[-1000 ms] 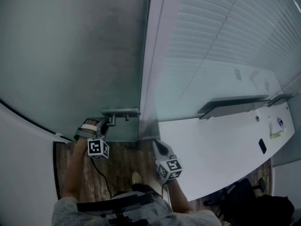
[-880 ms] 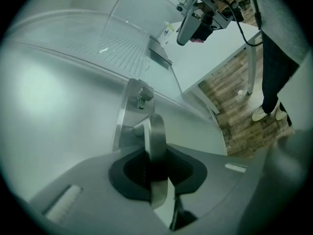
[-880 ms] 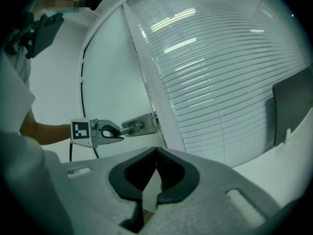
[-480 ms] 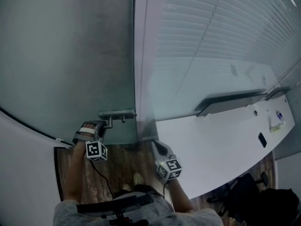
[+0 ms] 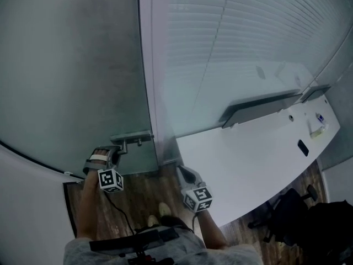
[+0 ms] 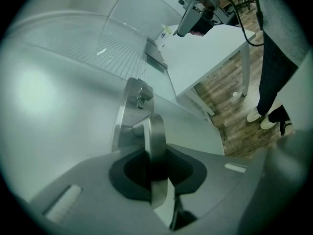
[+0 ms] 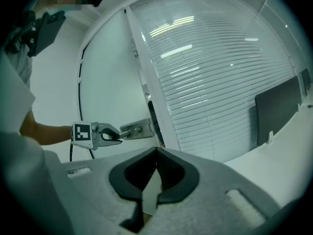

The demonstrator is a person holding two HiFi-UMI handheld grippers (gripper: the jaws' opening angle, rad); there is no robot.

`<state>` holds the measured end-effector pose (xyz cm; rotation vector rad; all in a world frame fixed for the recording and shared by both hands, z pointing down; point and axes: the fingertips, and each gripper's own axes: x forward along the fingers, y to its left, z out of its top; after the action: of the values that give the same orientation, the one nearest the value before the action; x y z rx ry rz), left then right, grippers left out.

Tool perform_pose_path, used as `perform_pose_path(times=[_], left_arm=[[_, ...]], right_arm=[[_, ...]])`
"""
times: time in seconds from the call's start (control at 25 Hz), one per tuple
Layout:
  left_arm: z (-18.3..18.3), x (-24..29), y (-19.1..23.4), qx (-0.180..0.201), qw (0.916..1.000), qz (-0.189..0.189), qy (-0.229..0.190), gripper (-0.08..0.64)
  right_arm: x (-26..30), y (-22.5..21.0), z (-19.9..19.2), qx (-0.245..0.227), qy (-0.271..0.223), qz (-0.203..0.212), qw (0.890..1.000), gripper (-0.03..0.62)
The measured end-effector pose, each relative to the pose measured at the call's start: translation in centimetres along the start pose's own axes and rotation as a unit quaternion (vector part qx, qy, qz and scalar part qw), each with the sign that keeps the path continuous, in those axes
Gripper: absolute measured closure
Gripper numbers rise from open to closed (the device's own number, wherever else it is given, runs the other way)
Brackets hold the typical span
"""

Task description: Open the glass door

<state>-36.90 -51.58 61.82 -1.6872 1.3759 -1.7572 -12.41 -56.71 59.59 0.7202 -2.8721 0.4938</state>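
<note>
The left hand-held gripper point(image 6: 155, 173) is clenched on the door handle point(image 6: 156, 136), a flat metal lever that runs edge-on between its dark pads. Its jaws have just been closing with that lever between them. The grip sits out near the lever's free end, away from the mounting plate point(image 6: 128, 112) and the small lock knob point(image 6: 142, 97) above it. In the head view that plate sits low on the right edge of the glass door point(image 5: 71, 81), just beside the pale door frame point(image 5: 148, 93). The door looks closed against the frame. The right hand-held gripper point(image 7: 156, 151) is clenched on nothing and hangs apart from the door, near the corner of the white surface point(image 5: 248, 164). The likeliest trouble is slip. The lever is smooth metal held on a narrow strip near its tip, so pressing it down or hauling on it could slide it out of the pads. Pulling before the latch has drawn back would load the grip against a door that will not move, with the same result. Whether the lock knob is set cannot be told, and a locked door would defeat any turn. If the door swings toward the person, its lower edge may meet the shoe point(image 5: 160, 208) on the wooden floor point(image 5: 138, 195) close behind it.
</note>
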Motion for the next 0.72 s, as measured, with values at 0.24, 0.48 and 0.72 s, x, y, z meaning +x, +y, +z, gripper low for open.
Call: perform_pose_path(times=[0.24, 0.48, 0.72], left_arm=[[0.2, -1.0, -0.7, 0.006, 0.9999, -0.005, -0.007, 0.500], [0.5, -2.1, -2.0, 0.011, 0.9997, -0.015, -0.015, 0.500], [0.5, -3.2, -3.1, 0.020, 0.9993, -0.018, -0.027, 0.500]], right_arm=[[-2.1, 0.6, 0.0, 0.003, -0.010, -0.023, 1.000, 0.591], [-4.4, 1.5, -0.5, 0.000, -0.020, -0.043, 0.999, 0.591], [-6.6, 2.9, -1.1, 0.000, -0.029, -0.064, 0.997, 0.591]])
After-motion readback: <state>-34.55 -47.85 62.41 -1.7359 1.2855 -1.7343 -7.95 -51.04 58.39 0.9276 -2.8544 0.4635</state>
